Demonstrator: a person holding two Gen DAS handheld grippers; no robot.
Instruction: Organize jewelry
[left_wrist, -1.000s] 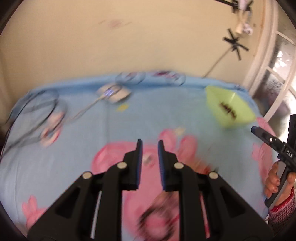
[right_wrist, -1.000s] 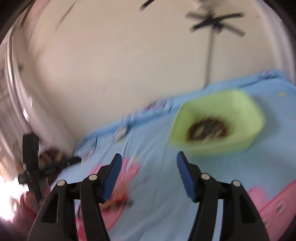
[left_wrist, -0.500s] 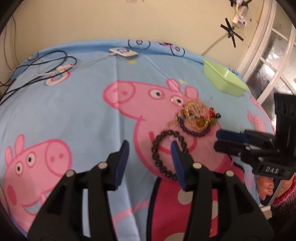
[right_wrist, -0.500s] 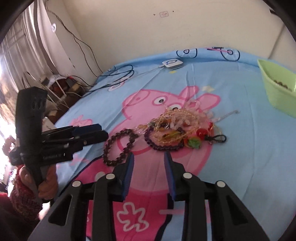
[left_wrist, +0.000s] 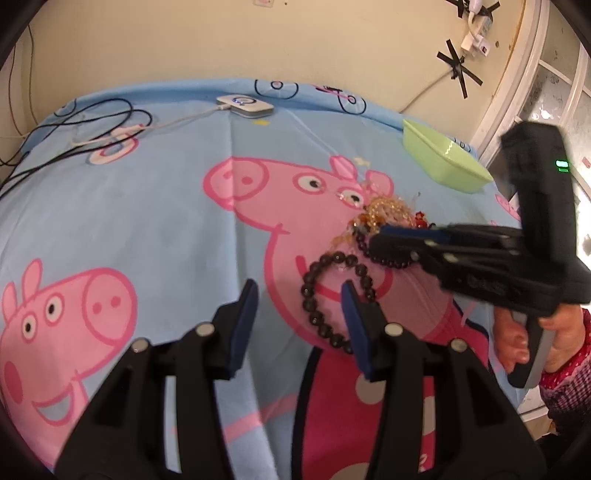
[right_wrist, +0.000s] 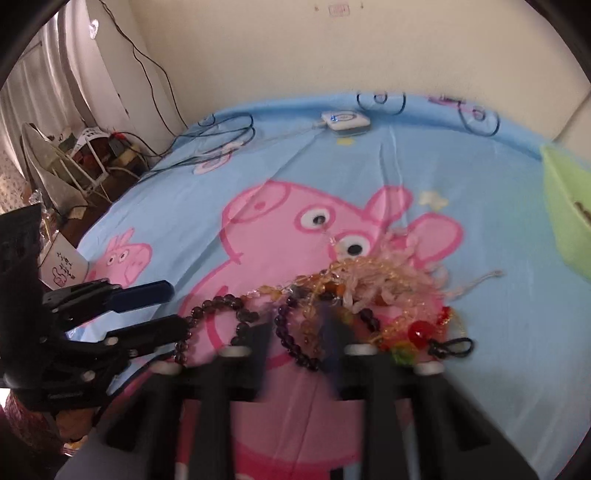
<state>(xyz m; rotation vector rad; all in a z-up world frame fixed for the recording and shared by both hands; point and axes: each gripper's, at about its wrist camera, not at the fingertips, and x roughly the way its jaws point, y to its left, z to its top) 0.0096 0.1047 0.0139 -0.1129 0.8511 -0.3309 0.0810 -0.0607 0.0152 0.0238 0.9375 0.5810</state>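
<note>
Left wrist view, left gripper (left_wrist: 299, 293) jaws apart over dark bead bracelet (left_wrist: 334, 295), right gripper (left_wrist: 380, 238) at 2 o'clock, jaws closed on purple bead strand (right_wrist: 295, 339), green bowl (left_wrist: 443, 160) at 1 o'clock.

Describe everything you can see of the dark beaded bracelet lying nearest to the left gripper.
The dark bead bracelet is one closed loop of round, glossy, near-black beads. It lies flat on the blue cartoon-pig bedsheet, apart from the tangled jewelry pile. The open left gripper hovers just before it; its right finger hides part of the loop, so contact is unclear.
</note>
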